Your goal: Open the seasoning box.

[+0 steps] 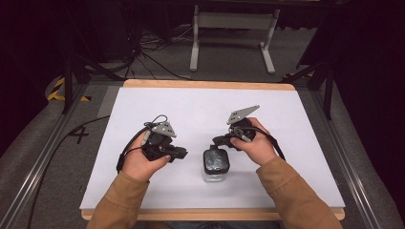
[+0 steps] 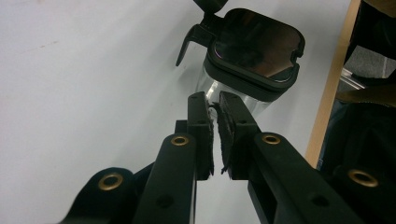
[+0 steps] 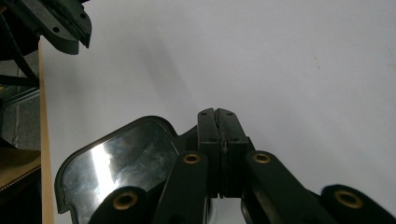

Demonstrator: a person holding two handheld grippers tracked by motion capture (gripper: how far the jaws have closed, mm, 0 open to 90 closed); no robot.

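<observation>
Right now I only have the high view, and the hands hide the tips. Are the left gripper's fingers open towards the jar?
Observer: No. In the left gripper view, the left gripper has its fingers almost together, with just a thin slit and nothing between them. They are aimed at the jar's clear body, below the black lid.
Operator: And the right one, has it got hold of the lid?
Observer: I cannot see a hold. In the right gripper view, the right gripper has its fingers pressed flat together beside the lid's edge, tips over the bare white table.
</observation>
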